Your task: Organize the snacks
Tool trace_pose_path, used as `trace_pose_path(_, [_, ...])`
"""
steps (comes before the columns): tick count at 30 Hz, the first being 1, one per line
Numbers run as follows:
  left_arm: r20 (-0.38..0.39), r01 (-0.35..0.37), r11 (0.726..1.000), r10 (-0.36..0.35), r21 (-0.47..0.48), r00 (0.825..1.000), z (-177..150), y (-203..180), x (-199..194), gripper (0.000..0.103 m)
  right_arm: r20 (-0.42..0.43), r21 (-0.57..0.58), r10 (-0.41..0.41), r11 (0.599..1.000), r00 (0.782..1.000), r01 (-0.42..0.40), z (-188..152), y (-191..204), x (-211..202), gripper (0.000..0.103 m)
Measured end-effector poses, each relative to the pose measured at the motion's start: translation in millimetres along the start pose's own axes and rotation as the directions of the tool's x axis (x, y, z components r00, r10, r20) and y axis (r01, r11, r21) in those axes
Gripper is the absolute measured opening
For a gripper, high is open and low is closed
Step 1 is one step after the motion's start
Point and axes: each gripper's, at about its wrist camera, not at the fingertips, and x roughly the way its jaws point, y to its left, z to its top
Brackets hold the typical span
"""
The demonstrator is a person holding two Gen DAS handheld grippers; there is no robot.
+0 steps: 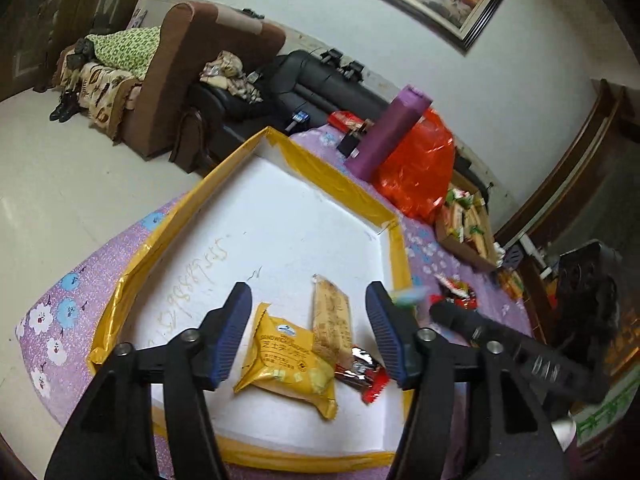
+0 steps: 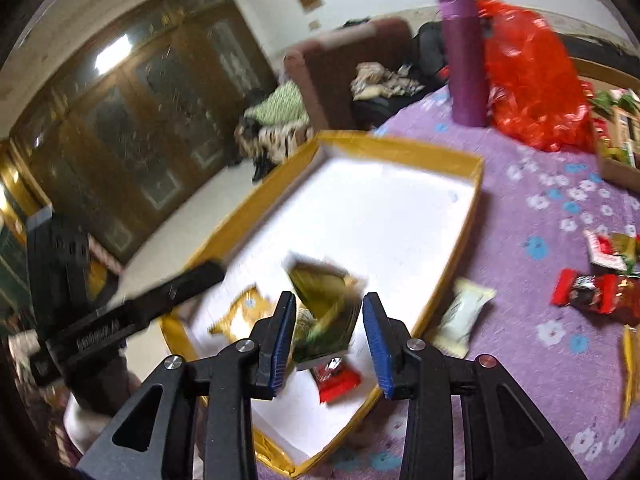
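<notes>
A shallow white tray with yellow taped rim (image 1: 224, 188) lies on the purple flowered tablecloth. In it lie a yellow sandwich-cookie packet (image 1: 286, 364), a tan wrapped bar (image 1: 332, 320) and a red-and-silver candy (image 1: 362, 374). My left gripper (image 1: 308, 334) is open above them and holds nothing. My right gripper (image 2: 328, 340) is open over the tray's (image 2: 452, 256) near corner; a blurred green-and-gold packet (image 2: 326, 308) sits between its fingers, apparently loose. The red candy (image 2: 336, 378) lies below it. A pale packet (image 2: 460, 314) lies just outside the rim.
A purple cylinder (image 1: 386, 132) and a red plastic bag (image 1: 416, 176) stand behind the tray. A cardboard box of snacks (image 1: 468, 224) is at the right. Loose red wrapped snacks (image 2: 592, 290) lie on the cloth. Sofas stand behind the table.
</notes>
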Motion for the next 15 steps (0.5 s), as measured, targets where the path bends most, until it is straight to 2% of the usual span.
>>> trace_pose_path(3, [0.016,0.038,0.999,-0.037,-0.018,0.999,1,1,-5,0.067,0.027,0.055,-0.045,0.998,0.999,0.044,7,-26,-14,0.042])
trace_pose_path(7, [0.000,0.062,0.998,-0.062,-0.009,0.998,-1,-3,0,0.067,-0.001,0.121,-0.100,0.988,0.995,0.099,-1,-55,-12,0.042])
trace_pose_path(10, [-0.013,0.063,0.998,-0.063,0.001,0.998,-4,-7,1,0.067,-0.049,0.110,-0.150,0.982,0.987,0.155,-12,-62,4,0.042])
trace_pose_path(15, [-0.019,0.062,0.998,-0.062,0.020,0.998,-7,-13,0,0.067,-0.097,0.073,-0.182,0.979,0.978,0.190,-19,-61,30,0.042])
